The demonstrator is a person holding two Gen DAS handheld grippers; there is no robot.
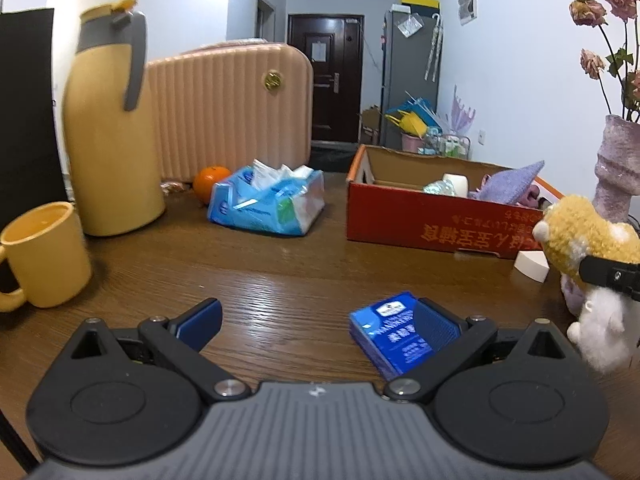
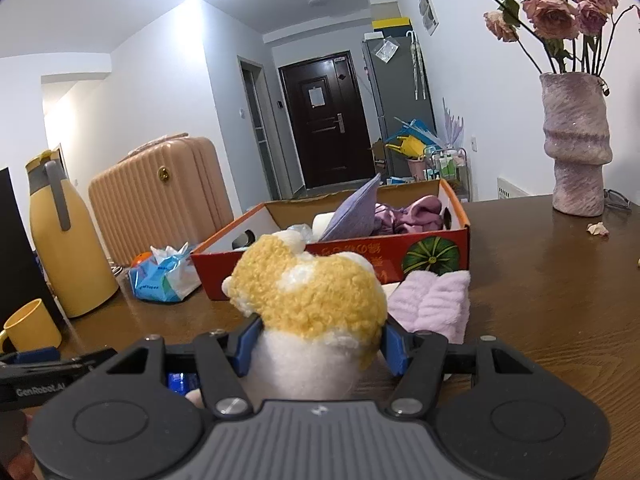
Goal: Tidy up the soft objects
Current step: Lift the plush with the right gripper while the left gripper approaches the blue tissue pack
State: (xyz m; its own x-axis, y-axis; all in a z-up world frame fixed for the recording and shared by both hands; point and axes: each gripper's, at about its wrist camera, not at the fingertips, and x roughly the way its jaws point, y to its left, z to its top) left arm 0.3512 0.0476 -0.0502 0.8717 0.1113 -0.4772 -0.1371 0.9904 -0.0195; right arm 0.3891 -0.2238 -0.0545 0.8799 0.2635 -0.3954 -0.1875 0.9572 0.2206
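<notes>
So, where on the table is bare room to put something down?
Bare wood lies between the yellow mug, tissue pack and red box, and right of the box before the vase. It is crowded around the lilac towel beside the box.

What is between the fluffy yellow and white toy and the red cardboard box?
In the right wrist view, only bare brown wooden table lies between the fluffy yellow and white plush toy, clamped in the right gripper, and the red cardboard box.
</notes>
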